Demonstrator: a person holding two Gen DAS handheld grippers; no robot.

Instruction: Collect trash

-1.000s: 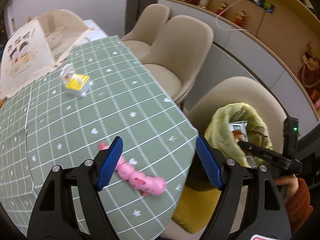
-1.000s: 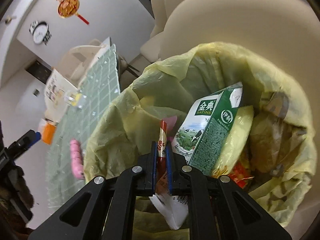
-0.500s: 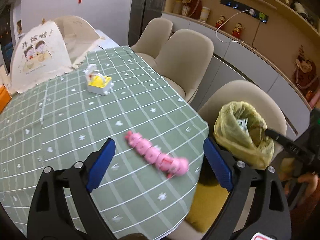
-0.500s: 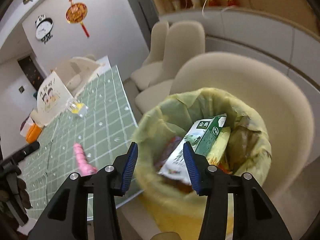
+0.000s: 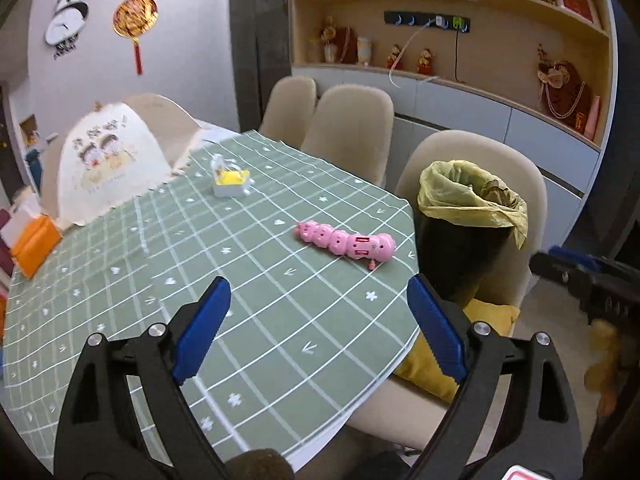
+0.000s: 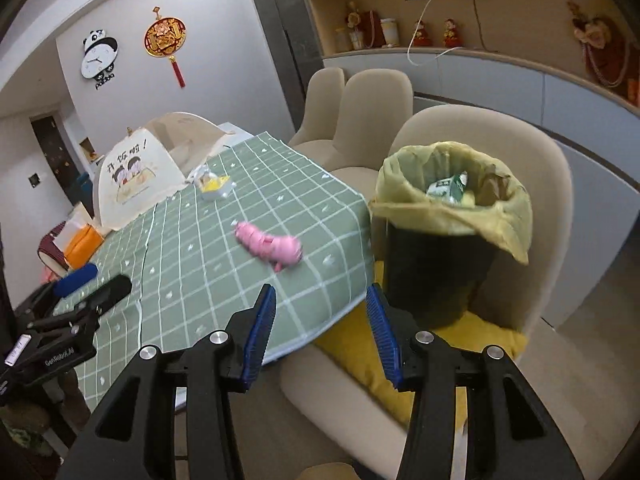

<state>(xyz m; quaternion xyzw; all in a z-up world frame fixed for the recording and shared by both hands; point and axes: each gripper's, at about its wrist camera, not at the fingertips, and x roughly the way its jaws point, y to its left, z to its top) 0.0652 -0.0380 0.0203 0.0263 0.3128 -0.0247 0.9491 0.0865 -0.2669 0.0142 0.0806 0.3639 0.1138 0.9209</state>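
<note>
Looking along my left gripper, I see its blue pads spread wide with nothing between them, only green checked tablecloth beneath. My right gripper has its jaws parted too, less widely, and they too are empty; they opened within the past second but have held this width since, so the trash they carried is gone from them.

The bin, a dark tub lined with a yellow bag, stands on the seat of the nearest beige chair, on a yellow cushion, just off the rounded table edge. From the right wrist view it sits ahead and to the right of the right-hand finger, well clear of the pads. Inside the bag I can make out a green and white carton among other rubbish I cannot identify. From the left wrist view the bin lies ahead and right of the gripper, beyond the table's edge.

On the cloth, a pink segmented caterpillar toy lies near the edge closest to the bin, ahead of both grippers and touching neither. Farther back is a small white tray with something yellow and a clear wrapper, beside a folded mesh food cover printed with cartoon figures. An orange box sits at the far left edge of the table.
</note>
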